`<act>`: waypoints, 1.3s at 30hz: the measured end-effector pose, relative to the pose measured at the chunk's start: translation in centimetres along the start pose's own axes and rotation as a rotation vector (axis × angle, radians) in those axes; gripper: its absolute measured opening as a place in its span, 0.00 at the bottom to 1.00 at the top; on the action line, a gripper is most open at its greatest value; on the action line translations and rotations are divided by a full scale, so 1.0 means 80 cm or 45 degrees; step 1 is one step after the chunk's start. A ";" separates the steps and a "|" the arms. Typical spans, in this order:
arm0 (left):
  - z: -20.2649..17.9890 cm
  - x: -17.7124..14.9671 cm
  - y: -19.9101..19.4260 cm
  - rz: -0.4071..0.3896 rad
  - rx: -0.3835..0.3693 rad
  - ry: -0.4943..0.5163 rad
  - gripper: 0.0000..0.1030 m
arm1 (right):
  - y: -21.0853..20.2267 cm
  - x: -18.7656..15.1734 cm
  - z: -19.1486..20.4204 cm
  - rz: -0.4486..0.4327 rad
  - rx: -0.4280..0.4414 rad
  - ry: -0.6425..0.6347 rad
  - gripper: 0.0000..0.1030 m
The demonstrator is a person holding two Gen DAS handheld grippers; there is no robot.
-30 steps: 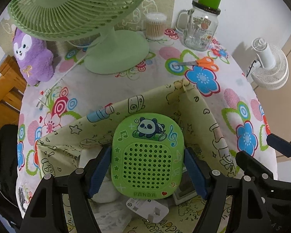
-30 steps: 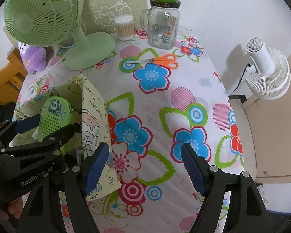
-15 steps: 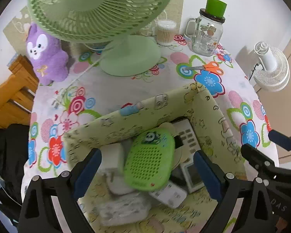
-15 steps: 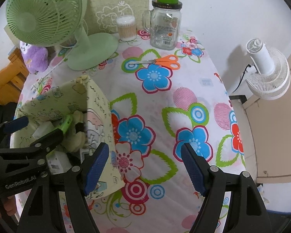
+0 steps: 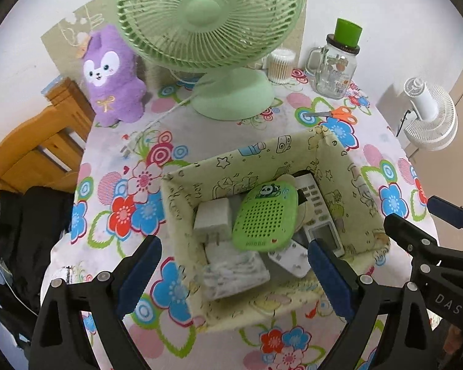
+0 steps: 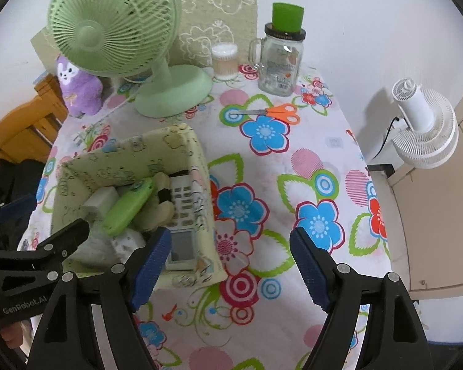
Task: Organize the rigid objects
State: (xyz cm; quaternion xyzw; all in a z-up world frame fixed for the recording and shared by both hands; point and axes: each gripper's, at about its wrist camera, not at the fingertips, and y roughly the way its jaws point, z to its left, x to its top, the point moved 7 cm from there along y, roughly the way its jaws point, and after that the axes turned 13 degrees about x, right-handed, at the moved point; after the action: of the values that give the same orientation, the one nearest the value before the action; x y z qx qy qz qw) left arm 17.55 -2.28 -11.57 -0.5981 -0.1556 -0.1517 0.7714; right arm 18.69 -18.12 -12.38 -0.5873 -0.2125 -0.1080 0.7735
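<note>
Below the left wrist camera, a green panda speaker with a perforated grille lies tilted in a pale cartoon-print fabric box on the flowered tablecloth, resting on a white remote control and beside a white plug adapter. The left gripper hangs spread wide above the box, its blue pads clear of everything; a second ago those pads were clamped on the speaker's sides, and the box now sits farther below.

From the right wrist camera, the speaker shows edge-on inside the box, leaning against a plush toy. The right gripper is opening, with nothing between its jaws; one blue pad overlaps the box's near corner in the picture. Orange scissors and a green desk fan stand unchanged.
</note>
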 end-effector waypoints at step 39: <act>0.051 -0.079 -0.158 -0.234 -0.003 -0.072 1.00 | -0.144 -0.074 0.075 -0.207 0.029 -0.042 0.89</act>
State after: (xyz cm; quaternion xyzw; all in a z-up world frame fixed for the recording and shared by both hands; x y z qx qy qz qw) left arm 6.27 -1.04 -2.19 -0.5863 -0.2314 -0.2051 0.7487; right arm 7.44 -16.16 -3.83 -0.5608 -0.2737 -0.1583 0.7652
